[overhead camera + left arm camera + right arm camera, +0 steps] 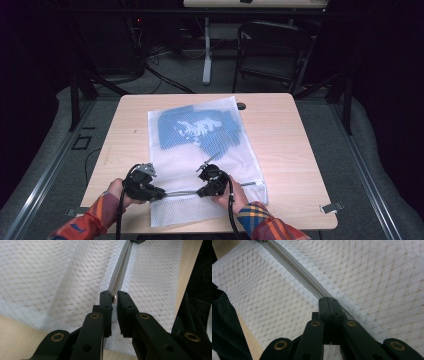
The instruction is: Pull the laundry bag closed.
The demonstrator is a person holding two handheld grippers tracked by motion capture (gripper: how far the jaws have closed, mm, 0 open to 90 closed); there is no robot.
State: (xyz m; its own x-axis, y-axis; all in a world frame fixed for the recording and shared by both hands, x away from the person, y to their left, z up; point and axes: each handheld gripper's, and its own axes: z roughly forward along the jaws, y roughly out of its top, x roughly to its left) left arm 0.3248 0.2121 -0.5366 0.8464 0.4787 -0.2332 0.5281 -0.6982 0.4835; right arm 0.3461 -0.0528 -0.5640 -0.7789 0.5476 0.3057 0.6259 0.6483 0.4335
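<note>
Mesh laundry bag (pixel 200 150) flat on desk (pixel 290 150), zipper (pixel 294 272) along near edge. My left gripper (pixel 113 298) nips zipper pull, jaws almost closed; right gripper (pixel 329 301) jaws clamped on zipper tape. Bag light, limp, bunches; I grip stiff zipper.

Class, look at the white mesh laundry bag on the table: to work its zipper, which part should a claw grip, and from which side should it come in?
Grip the small metal zipper pull, not the mesh. It sits at the end of the zipper band on the mesh bag, near the table's front edge. Come in level along the band's line, as the left claw does, jaws either side of the pull.
</note>
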